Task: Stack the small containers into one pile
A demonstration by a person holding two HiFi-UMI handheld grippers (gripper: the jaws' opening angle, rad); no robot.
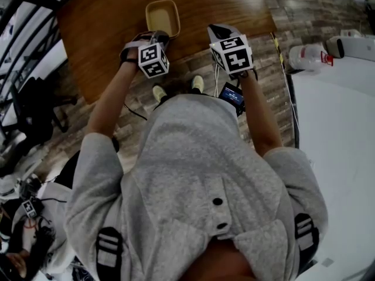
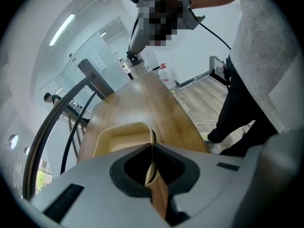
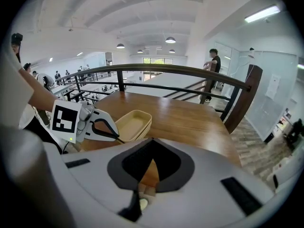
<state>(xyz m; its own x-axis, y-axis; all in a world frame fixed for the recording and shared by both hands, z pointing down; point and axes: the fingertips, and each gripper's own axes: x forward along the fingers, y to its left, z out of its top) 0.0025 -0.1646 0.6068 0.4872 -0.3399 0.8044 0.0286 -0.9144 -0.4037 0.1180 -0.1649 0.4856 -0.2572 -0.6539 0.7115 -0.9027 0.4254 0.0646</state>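
Cream container (image 1: 162,16) is sitting near the far edge of the wooden worktop (image 1: 105,28), straight ahead of the person. In the right gripper view its side (image 3: 133,121) is showing more than one rim line, so it is probably a nested pile already, not a single tub. I can't tell how many are in it.

Left tongs (image 1: 158,40) are reaching in at the container's near end. The left gripper view shows them (image 2: 152,148) pinched tight on a thin strip of cream wall, one jaw inside the tub and one outside. No other loose container is showing on the worktop in any view.

Right tongs (image 1: 220,33) are hanging just beside the container and apart from it. Their own view (image 3: 149,144) shows the jaws brought together with nothing between them, only bare wood in the gap behind.

Handling judgement:
- Thin-walled, shallow and empty, so likely very light.
- The wall is looking flexible where it's pinched, so it may bow or slip under a hard squeeze.
- The finish is smooth, so it may slide on the polished wood if nudged.
- The rim is the natural hold, ideally mid-side or at an end. The one-wall pinch is working, but the tub could tilt when it's lifted.
- A second pinch on the opposite rim would be steadying it.
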